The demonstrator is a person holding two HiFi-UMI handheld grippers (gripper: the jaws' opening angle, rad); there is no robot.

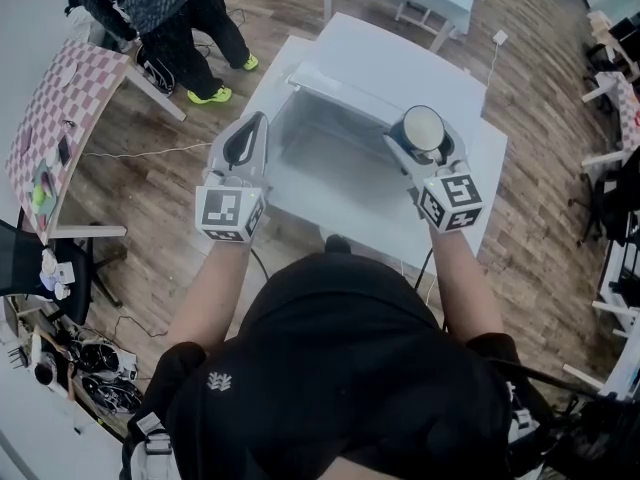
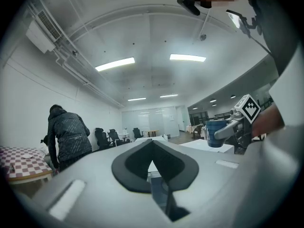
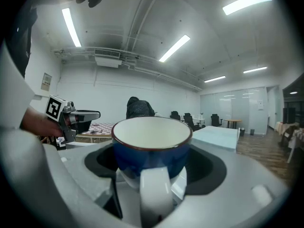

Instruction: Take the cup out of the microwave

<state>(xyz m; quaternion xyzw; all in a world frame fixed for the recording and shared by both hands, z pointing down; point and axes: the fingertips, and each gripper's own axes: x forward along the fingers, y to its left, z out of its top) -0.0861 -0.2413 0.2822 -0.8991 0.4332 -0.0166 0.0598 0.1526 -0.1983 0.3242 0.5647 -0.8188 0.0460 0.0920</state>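
A blue cup (image 1: 422, 128) with a cream inside sits between the jaws of my right gripper (image 1: 424, 120), which is shut on it, above the right side of the white microwave (image 1: 340, 153). The microwave's pale cavity opens toward me. In the right gripper view the cup (image 3: 152, 132) stands upright, its white handle toward the camera, and the right gripper (image 3: 153, 163) clamps its lower body. My left gripper (image 1: 256, 123) hovers at the microwave's left edge with its jaws together and nothing held. The left gripper view shows the left gripper (image 2: 152, 142) and, at right, the cup (image 2: 216, 133).
The microwave stands on a white table (image 1: 480, 158). A person in a dark jacket (image 1: 165, 3) bends at a checkered table (image 1: 65, 103) to the far left. Cables lie on the wooden floor (image 1: 150, 153). Chairs and desks line the right edge (image 1: 615, 98).
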